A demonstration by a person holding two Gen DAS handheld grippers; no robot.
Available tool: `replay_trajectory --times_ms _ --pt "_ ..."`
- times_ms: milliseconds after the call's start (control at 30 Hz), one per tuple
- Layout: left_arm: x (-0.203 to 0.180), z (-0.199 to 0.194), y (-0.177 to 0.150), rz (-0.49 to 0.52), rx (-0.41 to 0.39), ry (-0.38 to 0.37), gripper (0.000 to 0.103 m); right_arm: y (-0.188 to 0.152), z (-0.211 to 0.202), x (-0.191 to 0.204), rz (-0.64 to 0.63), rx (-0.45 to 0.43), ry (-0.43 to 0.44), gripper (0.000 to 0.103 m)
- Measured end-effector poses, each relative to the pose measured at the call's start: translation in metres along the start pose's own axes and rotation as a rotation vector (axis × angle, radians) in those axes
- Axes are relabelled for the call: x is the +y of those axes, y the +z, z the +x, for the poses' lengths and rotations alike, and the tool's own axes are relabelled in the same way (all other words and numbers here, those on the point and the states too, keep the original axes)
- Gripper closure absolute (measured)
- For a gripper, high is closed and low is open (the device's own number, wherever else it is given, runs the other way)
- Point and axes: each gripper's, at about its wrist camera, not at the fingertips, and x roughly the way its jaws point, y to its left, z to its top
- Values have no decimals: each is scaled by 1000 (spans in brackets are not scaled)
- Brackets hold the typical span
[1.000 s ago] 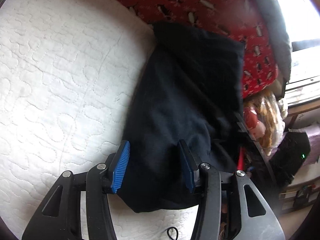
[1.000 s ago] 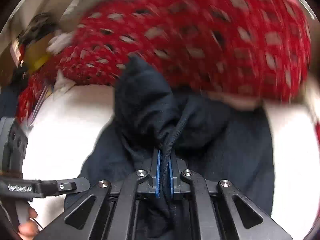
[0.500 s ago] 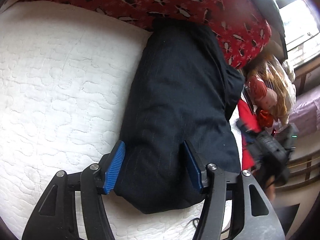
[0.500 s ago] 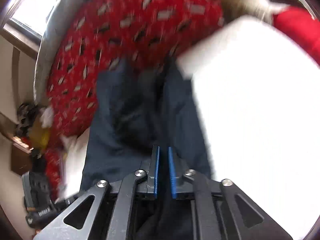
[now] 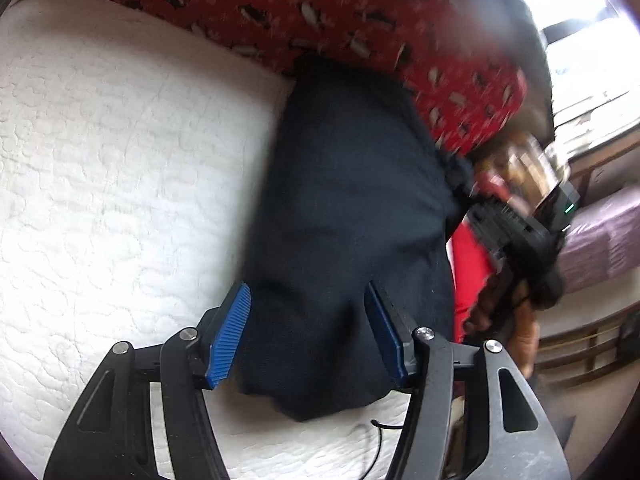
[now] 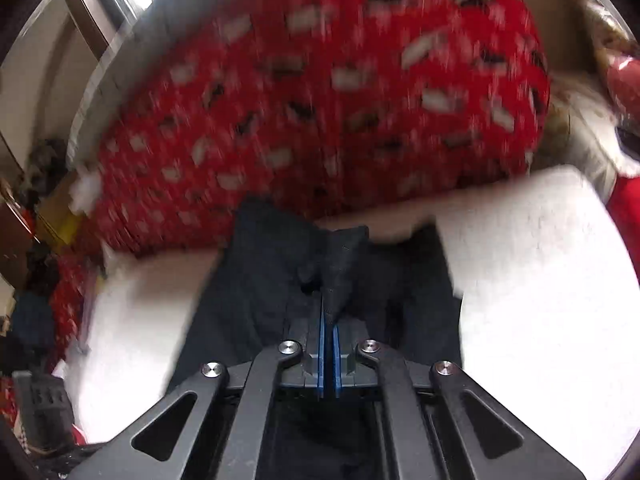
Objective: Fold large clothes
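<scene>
**Dark garment on the quilt, your right gripper pinching its fabric**

From your left wrist camera, your left gripper (image 5: 308,330) has its jaws spread wide, one blue pad on each side of the near end of the dark navy garment (image 5: 348,216), with open space between pads and cloth; whether either pad touches the fabric cannot be told. The garment lies lengthwise on the white quilted bed cover (image 5: 120,168), its far end tucked against the red patterned blanket (image 5: 360,12). At the right edge of this view your right gripper (image 5: 516,236) appears as a blurred black body, your right hand (image 5: 516,320) wrapped around its handle, just beyond the garment's right side. A thin black cord (image 5: 380,428) lies on the quilt by the garment's near edge. No box, basket or other container can be made out; the cluttered right edge is too blurred to read.

From your right wrist camera, your right gripper (image 6: 328,320) has its jaws pressed together on a raised fold of the dark navy garment (image 6: 256,280), which peaks just ahead of the blue pads. The rest of the cloth spreads below over the white quilted bed cover (image 6: 540,280). The red patterned blanket (image 6: 340,100) fills the upper half, heavily blurred. Clutter at the left edge is too smeared to identify.
</scene>
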Motion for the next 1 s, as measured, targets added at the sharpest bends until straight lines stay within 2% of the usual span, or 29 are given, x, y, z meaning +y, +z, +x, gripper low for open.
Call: replay_trajectory --times_ms 33,100,133,200,300,367,400,467,567,633,700,733,767,867,900,1000 --pt "1 0 3 1 -15 7 46 7 -5 -10 29 -25 -5 102" --pt "5 11 6 30 -28 24 46 10 3 -30 92 1 -47 102" --pt "7 22 5 14 8 27 45 5 19 -47 137 70 -93 101" --pt "11 35 1 -9 50 27 45 -5 38 -63 175 165 -113 96" --pt "18 35 -2 -20 34 28 45 -12 11 -73 253 71 -63 81" --pt "24 32 -3 -38 33 18 45 -18 -16 -76 282 39 -10 60" --pt "26 32 -4 -42 32 20 45 -23 -25 -76 286 36 33 55" --pt "24 30 -6 -44 24 27 45 -41 -43 -75 296 57 114 37" --pt "23 30 -10 -43 6 49 45 -69 -46 -73 339 144 159 34" --pt "23 28 -12 -47 -1 71 45 -90 -33 -69 330 226 159 33" --pt "19 26 -11 -47 -5 94 45 -100 -29 -63 314 232 168 34" --pt "15 22 -11 -46 6 100 45 -100 -33 -59 296 215 187 54" --pt "12 17 -11 -35 -5 106 45 -96 -36 -55 279 213 222 84" --pt "-7 5 -11 13 -29 89 46 -76 -55 -48 189 174 256 96" --pt "-15 3 -13 44 -41 109 45 -70 -64 -45 148 152 245 98" --pt "-30 17 -20 164 -32 275 44 -62 -88 -42 90 88 188 99"
